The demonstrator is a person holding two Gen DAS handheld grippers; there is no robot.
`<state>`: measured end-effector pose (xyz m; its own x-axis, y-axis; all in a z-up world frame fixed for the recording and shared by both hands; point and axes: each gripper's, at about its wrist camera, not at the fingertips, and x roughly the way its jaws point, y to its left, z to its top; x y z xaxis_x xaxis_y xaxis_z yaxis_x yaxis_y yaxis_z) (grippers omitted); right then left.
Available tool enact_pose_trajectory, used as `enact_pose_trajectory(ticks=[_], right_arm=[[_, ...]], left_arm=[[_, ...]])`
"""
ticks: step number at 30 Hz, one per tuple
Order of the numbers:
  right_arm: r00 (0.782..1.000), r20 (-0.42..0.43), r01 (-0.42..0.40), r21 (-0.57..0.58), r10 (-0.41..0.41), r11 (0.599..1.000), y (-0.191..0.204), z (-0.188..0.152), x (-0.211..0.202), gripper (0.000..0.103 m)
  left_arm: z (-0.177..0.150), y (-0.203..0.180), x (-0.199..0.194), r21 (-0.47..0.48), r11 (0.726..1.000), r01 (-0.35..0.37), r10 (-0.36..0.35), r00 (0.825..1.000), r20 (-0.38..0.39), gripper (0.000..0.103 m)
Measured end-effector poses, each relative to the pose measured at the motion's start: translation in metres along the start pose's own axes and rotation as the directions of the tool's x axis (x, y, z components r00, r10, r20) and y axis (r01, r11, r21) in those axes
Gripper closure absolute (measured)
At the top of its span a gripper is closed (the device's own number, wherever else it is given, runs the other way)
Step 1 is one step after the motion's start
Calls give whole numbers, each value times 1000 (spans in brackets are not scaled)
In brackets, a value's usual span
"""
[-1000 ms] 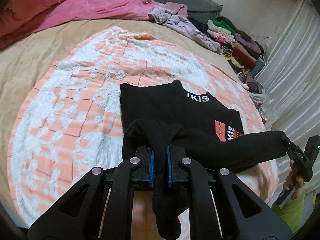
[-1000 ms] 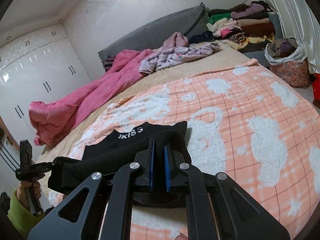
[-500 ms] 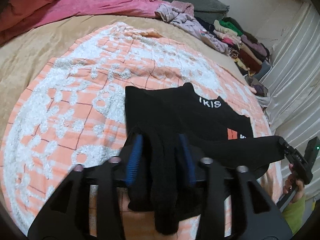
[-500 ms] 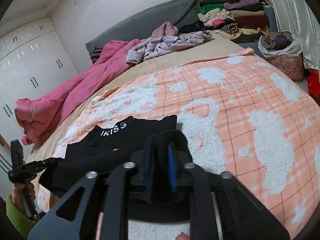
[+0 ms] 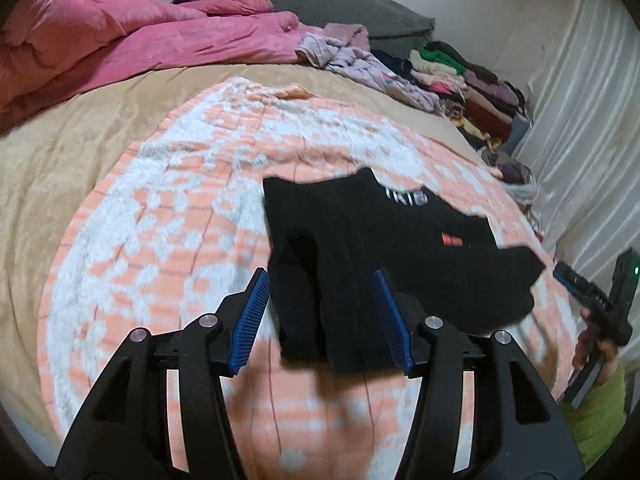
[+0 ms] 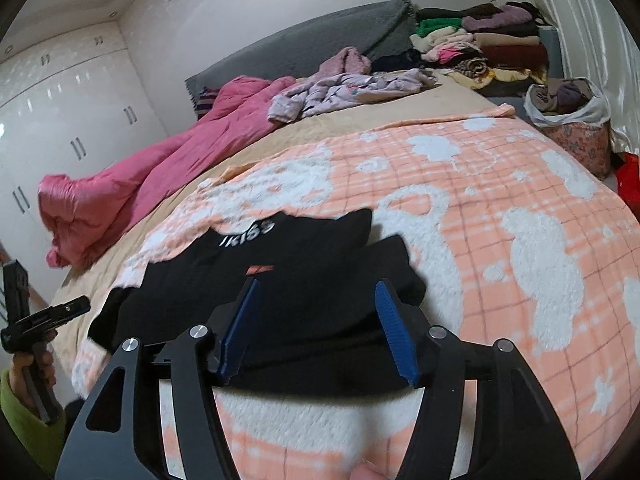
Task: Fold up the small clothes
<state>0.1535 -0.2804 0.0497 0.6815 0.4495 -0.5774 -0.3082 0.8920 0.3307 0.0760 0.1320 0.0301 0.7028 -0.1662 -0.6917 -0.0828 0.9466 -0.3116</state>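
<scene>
A small black garment (image 5: 380,248) with white lettering and an orange patch lies folded over on the orange-and-white blanket (image 5: 168,216). My left gripper (image 5: 322,316) hovers at its near left end, jaws opening, the folded black edge lying loose between the blue pads (image 5: 250,320) without being pressed. In the right wrist view the same garment (image 6: 280,280) lies below my right gripper (image 6: 316,328), whose jaws are also opening, pads clear of the cloth. Each gripper shows small in the other's view, held by a hand in a green sleeve (image 5: 600,412).
A pink duvet (image 5: 140,40) and a lilac jacket (image 6: 344,92) lie at the bed's far side by the grey headboard (image 6: 320,44). Stacked folded clothes (image 6: 480,40) and a full bag (image 6: 572,120) stand past the bed's far corner. White wardrobes (image 6: 60,120) line the left wall.
Both grippers were shut on the garment's lifted hem; both have since spread apart and the cloth has dropped flat onto the garment on the blanket.
</scene>
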Motion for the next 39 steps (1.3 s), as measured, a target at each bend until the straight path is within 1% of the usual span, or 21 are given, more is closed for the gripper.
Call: enact_pose_trajectory(ticks=[2, 5, 8, 13, 17, 20, 21, 22, 23, 24, 26, 27, 28, 29, 30, 31, 32, 34, 39], right_arm=[[1000, -19, -10, -20, 10, 1000, 6, -10, -2, 44], [999, -48, -17, -49, 14, 999, 14, -22, -1, 44], [996, -87, -31, -77, 24, 997, 22, -35, 4, 44], [989, -138, -69, -75, 58, 995, 33, -55, 13, 44], [986, -147, -94, -66, 84, 993, 40, -58, 20, 44], [981, -159, -124, -44, 116, 991, 40, -53, 28, 37], [978, -168, -125, -20, 120, 992, 37, -51, 33, 37], [977, -173, -127, -3, 125, 992, 34, -49, 38, 37], [975, -178, -132, 19, 134, 991, 31, -47, 42, 37], [974, -181, -131, 37, 136, 991, 28, -46, 46, 37], [972, -186, -132, 69, 143, 989, 23, -43, 54, 37], [972, -184, -134, 81, 147, 988, 21, -41, 57, 37], [971, -182, -138, 96, 154, 986, 20, -40, 60, 37], [970, -184, -144, 103, 161, 984, 19, -38, 62, 45], [970, -183, -141, 103, 158, 985, 19, -36, 62, 66], [972, -177, -138, 96, 154, 986, 19, -33, 63, 77], [971, -170, -153, 97, 168, 984, 18, -30, 62, 91], [969, -153, -181, 103, 196, 978, 16, -19, 61, 94], [974, -113, -191, 74, 199, 979, 23, 5, 67, 96]], left_arm=[[-10, -4, -1, 15, 1000, 14, -13, 1000, -15, 57], [-28, -9, 4, 16, 999, 50, -49, 997, -60, 57], [-35, -15, 14, 30, 999, 36, -34, 995, -92, 57], [-35, -21, 27, 34, 999, 27, -24, 994, -109, 57], [-33, -26, 40, 23, 999, 41, -38, 989, -140, 57], [-31, -31, 48, 17, 999, 37, -34, 989, -147, 57], [-30, -31, 50, 10, 999, 38, -36, 988, -148, 58], [-30, -31, 51, 4, 999, 39, -38, 988, -148, 65], [-29, -31, 53, 5, 999, 35, -34, 989, -147, 74], [-27, -31, 55, 5, 1000, 26, -25, 989, -146, 76], [-23, -29, 57, -8, 999, 33, -33, 988, -148, 88], [-20, -27, 57, -18, 999, 41, -43, 988, -145, 90], [-18, -27, 57, -24, 999, 45, -48, 989, -143, 98], [-15, -25, 56, -27, 999, 38, -42, 990, -137, 102], [-11, -22, 56, -38, 998, 47, -52, 990, -130, 102], [-8, -20, 55, -51, 997, 59, -65, 990, -127, 102], [-3, -15, 55, -70, 995, 70, -78, 989, -123, 102], [4, -11, 54, -85, 993, 78, -88, 990, -114, 102], [27, 2, 57, -142, 985, 102, -116, 989, -90, 102]])
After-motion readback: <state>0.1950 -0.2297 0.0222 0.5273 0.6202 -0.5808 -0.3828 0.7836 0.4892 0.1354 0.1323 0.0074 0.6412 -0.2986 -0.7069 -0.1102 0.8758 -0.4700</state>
